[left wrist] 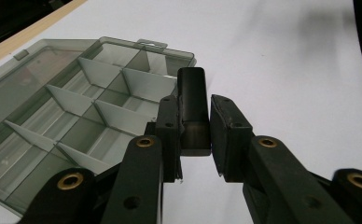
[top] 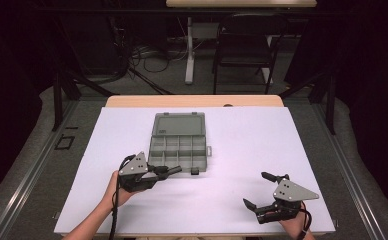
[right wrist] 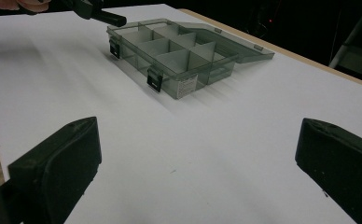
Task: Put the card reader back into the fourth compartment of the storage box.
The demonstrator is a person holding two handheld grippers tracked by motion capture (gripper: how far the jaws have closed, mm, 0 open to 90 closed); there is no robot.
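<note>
A smoky-grey plastic compartment box [top: 178, 145] lies open on the white tabletop [top: 232, 150], its lid [top: 178, 124] folded back flat and its cells empty. In the high view my left gripper [top: 174, 170] reaches the left part of the box's front edge. In the left gripper view its jaws [left wrist: 193, 100] stand shut on a black latch [left wrist: 192, 84], next to the box's divided cells [left wrist: 100, 112]. My right gripper [top: 255, 189] rests near the table's front right, open wide with nothing between its fingers [right wrist: 193, 140]. From there the box [right wrist: 170, 51] sits farther off.
A second black latch [top: 194, 171] hangs at the box's front edge, right of the left gripper. Bare wood [top: 192, 101] edges the table's far side. A dark chair [top: 244, 45] and a white table leg [top: 189, 50] stand beyond.
</note>
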